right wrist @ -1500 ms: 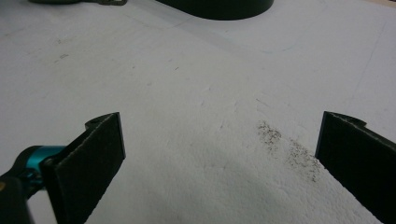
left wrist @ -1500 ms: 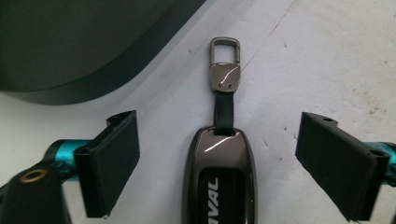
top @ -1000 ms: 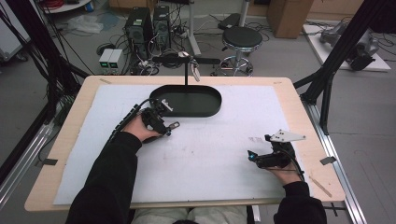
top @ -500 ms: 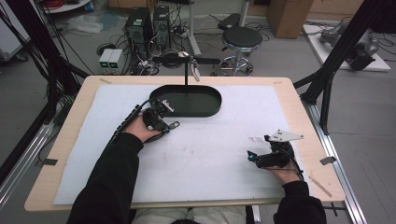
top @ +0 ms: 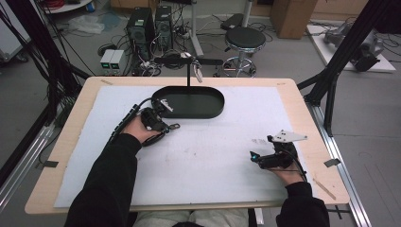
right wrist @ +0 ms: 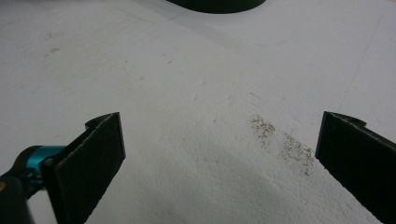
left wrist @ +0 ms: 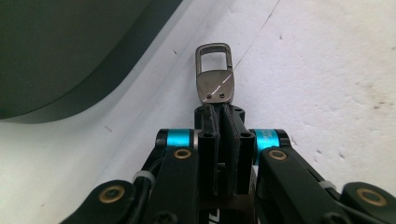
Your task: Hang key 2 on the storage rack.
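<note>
Dark silver metal clasp, black oval tray, white speckled mat, black fingers with blue trim

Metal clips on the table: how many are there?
1. A small metal clip lies on the white mat just in front of the black oval tray, pinched at its flat end by the left gripper. Others could be hidden.

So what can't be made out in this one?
- Metal clasp: its near end is hidden between the shut pads of the left gripper, left gripper view.
- Same clasp, high view: too small to identify.
- Black oval tray: cut off by the top edge, right gripper view.
</note>
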`<state>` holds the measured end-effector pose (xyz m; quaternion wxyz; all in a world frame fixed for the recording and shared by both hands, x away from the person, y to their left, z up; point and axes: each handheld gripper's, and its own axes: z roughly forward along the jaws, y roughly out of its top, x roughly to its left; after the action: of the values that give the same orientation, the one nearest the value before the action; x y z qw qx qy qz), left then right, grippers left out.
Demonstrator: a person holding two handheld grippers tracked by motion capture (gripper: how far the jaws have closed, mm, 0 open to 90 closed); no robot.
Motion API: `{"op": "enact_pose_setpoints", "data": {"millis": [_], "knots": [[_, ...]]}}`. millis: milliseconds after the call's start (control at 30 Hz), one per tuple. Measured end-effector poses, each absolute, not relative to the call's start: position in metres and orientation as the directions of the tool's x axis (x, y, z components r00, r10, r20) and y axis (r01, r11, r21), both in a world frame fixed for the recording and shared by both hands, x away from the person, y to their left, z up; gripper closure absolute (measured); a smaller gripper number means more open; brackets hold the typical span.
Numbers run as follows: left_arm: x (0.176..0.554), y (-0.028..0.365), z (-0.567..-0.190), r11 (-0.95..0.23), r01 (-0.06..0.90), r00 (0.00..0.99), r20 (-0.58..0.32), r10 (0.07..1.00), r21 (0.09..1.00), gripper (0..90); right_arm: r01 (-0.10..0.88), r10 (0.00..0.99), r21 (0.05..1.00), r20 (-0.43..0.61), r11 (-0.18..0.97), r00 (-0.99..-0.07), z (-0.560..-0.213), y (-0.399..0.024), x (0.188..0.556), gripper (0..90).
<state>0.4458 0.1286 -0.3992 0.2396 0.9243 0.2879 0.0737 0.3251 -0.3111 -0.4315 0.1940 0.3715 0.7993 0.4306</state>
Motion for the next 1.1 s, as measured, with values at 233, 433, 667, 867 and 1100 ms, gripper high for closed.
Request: {"op": "enact_pose_setpoints", "data": {"millis": [233, 433, 667, 867, 1100], "knots": [[0.442, 0.143, -0.382, -0.687, 0.506, 0.808, -0.008, 0.589, 0.521, 84.7, 0.428, 0.764, 0.834, 0.013, 0.347, -0.645, -0.431, -0.312, 0.325, 0.7], [0.44, 0.155, -0.366, -0.661, 0.498, 0.798, 0.001, 0.602, 0.562, 84.6, 0.428, 0.764, 0.835, 0.014, 0.346, -0.645, -0.431, -0.311, 0.324, 0.7], [0.438, 0.158, -0.341, -0.643, 0.458, 0.805, 0.02, 0.593, 0.614, 84.6, 0.438, 0.769, 0.832, 0.022, 0.34, -0.639, -0.431, -0.313, 0.324, 0.7], [0.44, 0.153, -0.312, -0.622, 0.4, 0.81, 0.058, 0.584, 0.673, 84.6, 0.439, 0.771, 0.831, 0.019, 0.342, -0.636, -0.432, -0.314, 0.323, 0.7], [0.446, 0.15, -0.282, -0.604, 0.367, 0.791, 0.105, 0.603, 0.707, 84.6, 0.442, 0.773, 0.831, 0.023, 0.338, -0.634, -0.433, -0.315, 0.322, 0.7]]}}
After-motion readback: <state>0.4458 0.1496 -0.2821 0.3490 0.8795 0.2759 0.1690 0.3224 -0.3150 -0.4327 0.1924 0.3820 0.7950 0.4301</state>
